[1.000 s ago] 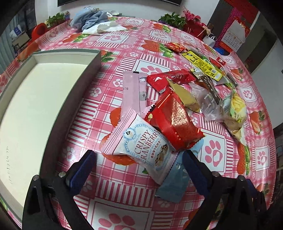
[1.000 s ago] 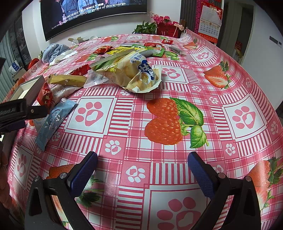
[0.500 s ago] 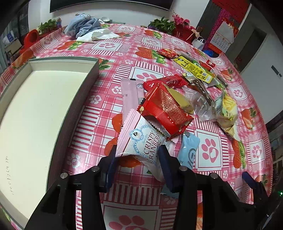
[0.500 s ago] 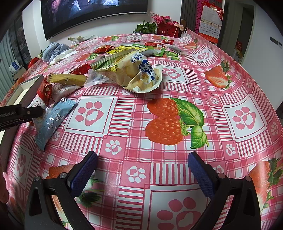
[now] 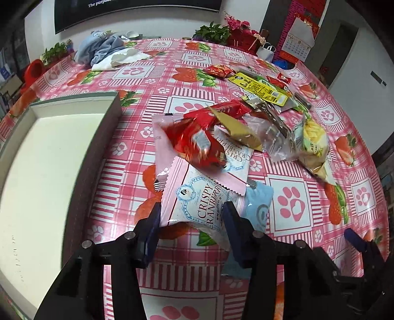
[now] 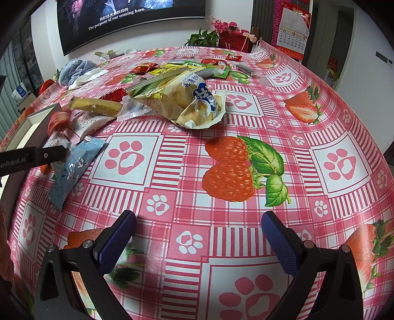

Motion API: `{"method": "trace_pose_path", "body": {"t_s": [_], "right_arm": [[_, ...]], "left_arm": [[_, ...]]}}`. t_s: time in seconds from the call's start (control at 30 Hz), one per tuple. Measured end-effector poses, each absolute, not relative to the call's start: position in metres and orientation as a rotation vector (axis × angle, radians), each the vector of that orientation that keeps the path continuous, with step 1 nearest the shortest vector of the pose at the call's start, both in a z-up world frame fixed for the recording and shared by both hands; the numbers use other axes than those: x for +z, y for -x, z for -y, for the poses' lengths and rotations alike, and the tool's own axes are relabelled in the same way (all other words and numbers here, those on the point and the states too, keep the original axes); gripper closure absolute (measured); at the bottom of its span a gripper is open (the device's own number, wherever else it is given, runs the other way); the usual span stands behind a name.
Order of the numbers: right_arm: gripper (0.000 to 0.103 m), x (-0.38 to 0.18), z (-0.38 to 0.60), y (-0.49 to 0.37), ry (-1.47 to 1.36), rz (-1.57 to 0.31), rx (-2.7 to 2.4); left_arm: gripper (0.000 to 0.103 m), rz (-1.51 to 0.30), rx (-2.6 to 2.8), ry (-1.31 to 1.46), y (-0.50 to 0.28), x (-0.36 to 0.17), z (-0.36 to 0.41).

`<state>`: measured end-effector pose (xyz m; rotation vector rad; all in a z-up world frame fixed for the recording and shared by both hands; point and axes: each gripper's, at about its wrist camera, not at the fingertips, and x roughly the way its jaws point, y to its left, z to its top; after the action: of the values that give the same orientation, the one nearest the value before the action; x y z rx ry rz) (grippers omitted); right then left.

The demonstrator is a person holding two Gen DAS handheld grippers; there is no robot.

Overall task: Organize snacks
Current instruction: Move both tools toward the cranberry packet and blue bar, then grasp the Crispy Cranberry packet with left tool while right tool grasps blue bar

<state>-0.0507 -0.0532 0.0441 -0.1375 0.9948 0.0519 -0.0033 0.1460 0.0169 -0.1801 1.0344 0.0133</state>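
Atop cranberry packet (image 5: 197, 204), red wrapper (image 5: 197, 145), beside box (image 5: 49, 157)

"CRISPY CRANBERR" on pink pkt (image 5: 197, 204), "The purpose" on TV (image 6: 128, 14)

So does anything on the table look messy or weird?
Yes. The snack packets lie jumbled on top of each other instead of in the empty box. The left claw pinches the crispy cranberry packet, and a red packet sits tilted on it, looking ready to slide off.
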Motion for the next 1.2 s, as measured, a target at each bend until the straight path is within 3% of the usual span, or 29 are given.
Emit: {"method": "trace_pose_path", "body": {"t_s": [0.3, 0.33, 0.4, 0.43, 0.57, 0.73, 0.77, 0.8, 0.83, 0.93, 1.07, 1.2], "right_arm": [[0.002, 0.06, 0.001, 0.054, 0.002, -1.0, 0.197], [0.005, 0.062, -0.007, 0.051, 0.005, -0.996, 0.198], [0.025, 0.061, -0.023, 0.04, 0.017, -1.014, 0.201], [0.027, 0.059, -0.028, 0.035, 0.02, -1.028, 0.199], [0.027, 0.045, -0.055, 0.021, 0.078, -1.085, 0.21], [0.027, 0.034, -0.085, 0.017, 0.247, -1.036, 0.19], [0.034, 0.034, -0.084, 0.017, 0.245, -1.039, 0.201], [0.049, 0.036, -0.08, 0.019, 0.25, -1.038, 0.203], [0.056, 0.038, -0.076, 0.022, 0.257, -1.041, 0.207], [0.057, 0.043, -0.046, 0.039, 0.244, -1.056, 0.217], [0.057, 0.049, 0.006, 0.062, 0.212, -1.051, 0.203], [0.056, 0.054, 0.033, 0.067, 0.175, -1.046, 0.195]], "left_arm": [[0.05, -1.015, 0.054, 0.257, 0.006, 0.018, -0.179], [0.05, -1.008, 0.049, 0.252, 0.008, 0.02, -0.178], [0.047, -0.991, 0.045, 0.227, 0.01, 0.023, -0.179], [0.045, -0.988, 0.046, 0.222, 0.01, 0.024, -0.18], [0.031, -0.995, 0.06, 0.3, 0.001, 0.022, -0.197], [0.029, -1.058, -0.007, 0.187, -0.015, 0.016, -0.171], [0.031, -1.075, -0.013, 0.108, -0.014, 0.014, -0.158], [0.031, -1.088, -0.057, 0.062, -0.011, 0.013, -0.148], [0.032, -1.079, -0.111, 0.045, -0.003, 0.014, -0.139], [0.032, -1.102, -0.305, 0.106, 0.022, 0.02, -0.126], [0.032, -0.991, -0.283, -0.055, 0.056, 0.037, -0.111], [0.032, -0.971, -0.23, -0.034, 0.048, 0.046, -0.116]]}}
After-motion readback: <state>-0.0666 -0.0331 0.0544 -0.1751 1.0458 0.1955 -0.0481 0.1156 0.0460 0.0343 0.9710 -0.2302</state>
